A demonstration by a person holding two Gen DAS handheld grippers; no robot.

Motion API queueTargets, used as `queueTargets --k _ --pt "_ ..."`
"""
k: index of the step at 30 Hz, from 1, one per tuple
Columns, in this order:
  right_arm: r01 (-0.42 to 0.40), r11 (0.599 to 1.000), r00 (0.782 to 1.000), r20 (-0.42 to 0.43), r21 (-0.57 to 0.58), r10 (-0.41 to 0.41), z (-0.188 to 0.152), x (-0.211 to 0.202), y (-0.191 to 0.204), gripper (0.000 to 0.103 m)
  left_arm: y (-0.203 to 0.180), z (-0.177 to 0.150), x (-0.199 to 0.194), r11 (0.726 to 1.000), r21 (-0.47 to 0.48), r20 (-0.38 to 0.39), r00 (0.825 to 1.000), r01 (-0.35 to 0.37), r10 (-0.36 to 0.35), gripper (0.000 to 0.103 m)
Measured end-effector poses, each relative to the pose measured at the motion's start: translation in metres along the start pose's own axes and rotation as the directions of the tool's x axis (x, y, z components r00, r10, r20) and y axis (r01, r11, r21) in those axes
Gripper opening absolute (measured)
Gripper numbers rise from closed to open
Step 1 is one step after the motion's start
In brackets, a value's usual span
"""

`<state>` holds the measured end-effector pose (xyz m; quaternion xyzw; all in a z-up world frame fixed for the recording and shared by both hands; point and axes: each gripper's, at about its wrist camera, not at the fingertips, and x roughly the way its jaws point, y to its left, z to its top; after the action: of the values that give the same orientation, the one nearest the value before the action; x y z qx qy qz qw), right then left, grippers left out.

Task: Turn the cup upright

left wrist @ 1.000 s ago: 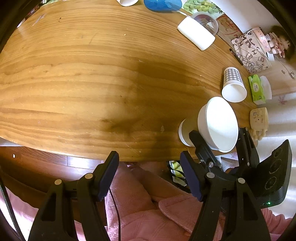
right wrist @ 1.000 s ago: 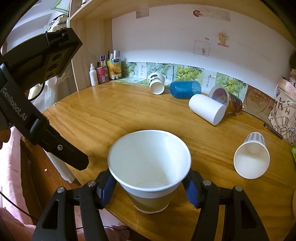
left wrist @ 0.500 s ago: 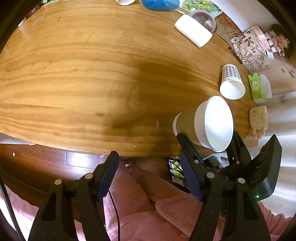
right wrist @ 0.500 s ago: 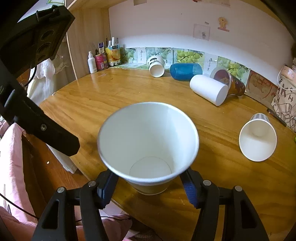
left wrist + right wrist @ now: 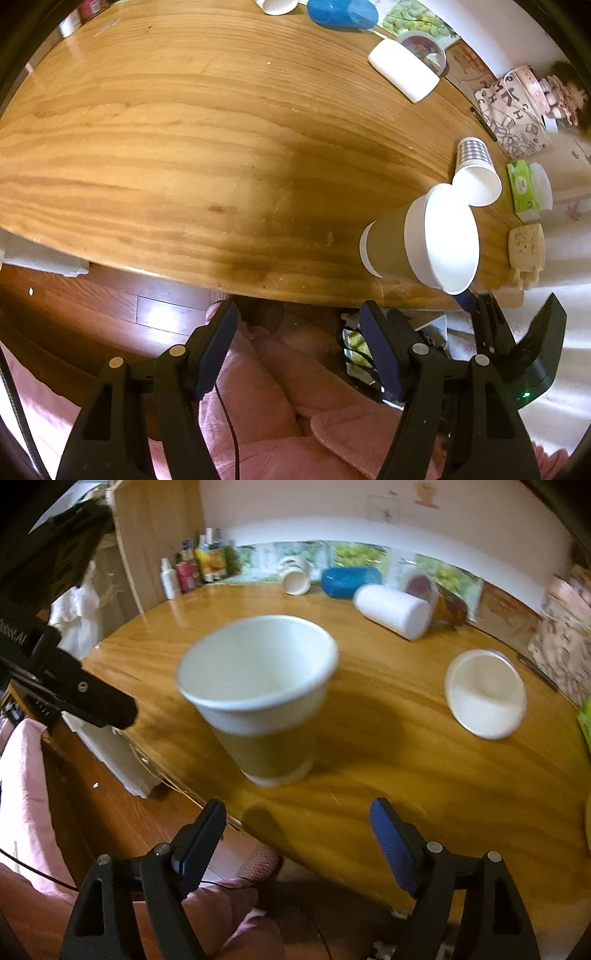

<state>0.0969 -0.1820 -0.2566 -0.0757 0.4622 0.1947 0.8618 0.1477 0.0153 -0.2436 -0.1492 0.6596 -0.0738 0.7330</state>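
Note:
A paper cup with a white rim and olive-brown sleeve stands upright on the wooden table near its front edge. It also shows in the left wrist view. My right gripper is open and empty, drawn back from the cup over the table edge. My left gripper is open and empty, off the table's near edge, left of the cup.
A checked paper cup lies on its side beside the upright one. At the back lie a white cup, a blue cup, a small printed cup and a dark glass. Bottles stand back left.
My right gripper has let go of the paper cup and pulled back from it. The cup, held and tilted before, now stands on the table.

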Motion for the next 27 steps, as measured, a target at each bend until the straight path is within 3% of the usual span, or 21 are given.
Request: queueTargets --k 7,12,17,22,23,27 --pt "0.11 0.986 0.991 -0.085 0.125 -0.1 -0.008 -0.023 -0.029 0.084 0.002 -0.009 -0.006 0.999 -0.008 0.03 0.998 -0.048 0.048 0.072" --pt "0.129 0.956 0.988 -0.116 0.262 -0.101 0.003 -0.051 -0.051 0.087 -0.004 -0.011 -0.034 0.996 0.055 0.116 0.992 -0.065 0.058 0.072" --pt "0.163 0.942 0.982 -0.145 0.293 -0.124 0.023 -0.069 -0.048 0.087 -0.013 -0.012 -0.066 0.988 0.139 0.19 0.981 -0.071 0.044 0.072" --pt "0.164 0.922 0.984 -0.125 0.351 -0.127 0.049 -0.104 -0.035 0.087 -0.027 -0.015 -0.106 0.969 0.184 0.326 0.94 -0.166 0.099 0.075" --pt "0.159 0.919 0.985 -0.114 0.36 -0.126 0.056 -0.114 -0.03 0.087 -0.029 -0.014 -0.113 0.969 0.183 0.341 0.936 -0.164 0.094 0.081" --pt "0.096 0.899 0.995 -0.03 0.427 -0.092 0.074 -0.149 -0.018 0.088 -0.034 -0.02 -0.147 0.976 0.166 0.428 0.902 -0.141 0.057 0.083"
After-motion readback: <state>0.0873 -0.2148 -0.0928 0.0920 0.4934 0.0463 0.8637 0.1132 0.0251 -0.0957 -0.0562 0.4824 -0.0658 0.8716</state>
